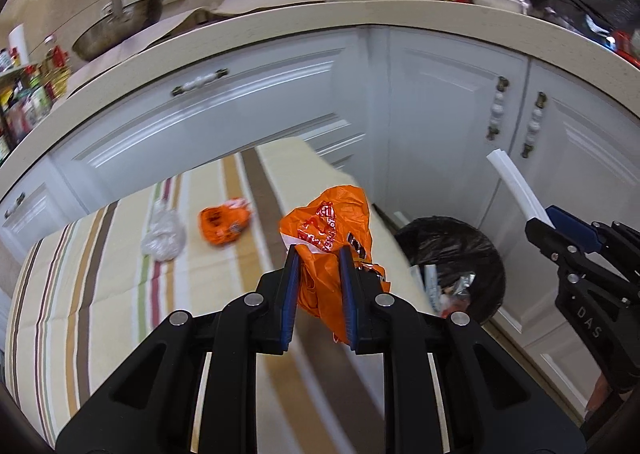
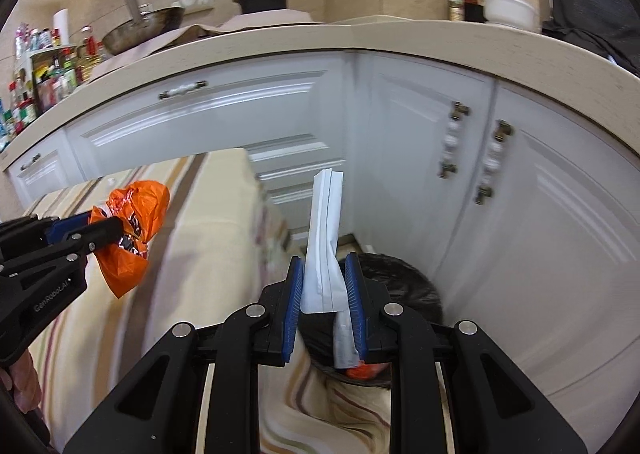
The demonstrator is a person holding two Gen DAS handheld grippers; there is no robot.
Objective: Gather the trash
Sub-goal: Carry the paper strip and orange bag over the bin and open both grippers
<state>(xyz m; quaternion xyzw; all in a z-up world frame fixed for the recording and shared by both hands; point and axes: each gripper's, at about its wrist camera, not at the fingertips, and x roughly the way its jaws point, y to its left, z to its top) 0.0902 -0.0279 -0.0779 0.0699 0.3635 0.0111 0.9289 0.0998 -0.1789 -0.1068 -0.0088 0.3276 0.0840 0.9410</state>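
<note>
The right gripper (image 2: 325, 286), pinching a white wrapper (image 2: 325, 238), is hanging nearer the bin (image 2: 416, 286) just beyond it; the left gripper (image 1: 320, 270) is clamping an orange bag (image 1: 332, 230).

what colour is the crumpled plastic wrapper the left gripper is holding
Orange with red-and-white print, clearest in the left wrist view.

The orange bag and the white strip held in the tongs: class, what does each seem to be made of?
Orange bag: thin plastic film, it seems; glossy, crinkled, printed, drooping limply.
White strip: probably folded paper or a thin paper pouch; matte, with sharp creases, standing stiffly upright. Coated plastic cannot be ruled out.
</note>
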